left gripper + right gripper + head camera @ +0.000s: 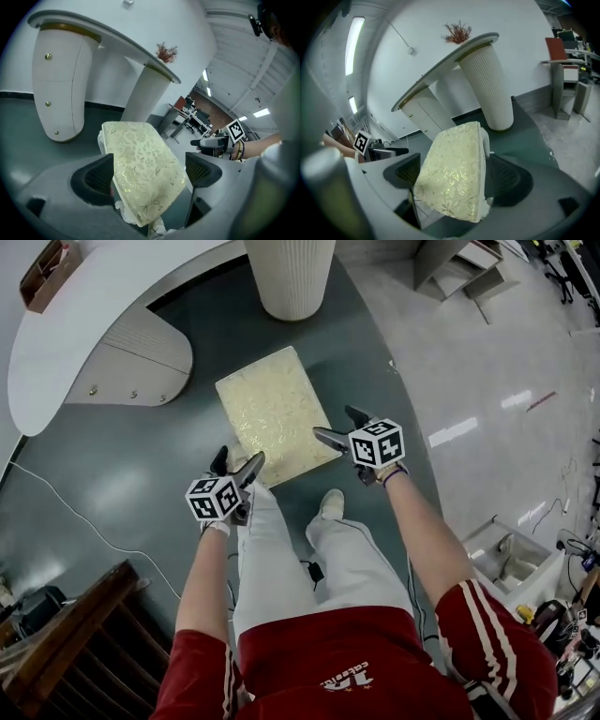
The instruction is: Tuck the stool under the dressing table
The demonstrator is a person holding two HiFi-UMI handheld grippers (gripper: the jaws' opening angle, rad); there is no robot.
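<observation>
The stool [272, 413], a rectangular seat with a cream and gold floral cushion, stands on the dark green floor just in front of the white dressing table [94, 306]. My left gripper [236, 465] is at the stool's near left corner. Its jaws stand wide, and that corner of the stool [145, 173] lies between them. My right gripper [342, 426] is at the near right edge, also wide, straddling the stool [454, 173]. In both gripper views the cushion fills the gap, and I see no squeeze on it.
The table's drawer pedestal [131, 357] is at the left and its ribbed column [291, 273] at the right, with a gap between them beyond the stool. The person's legs and shoe [330, 504] stand right behind the stool. A cable [84, 521] runs across the floor at the left.
</observation>
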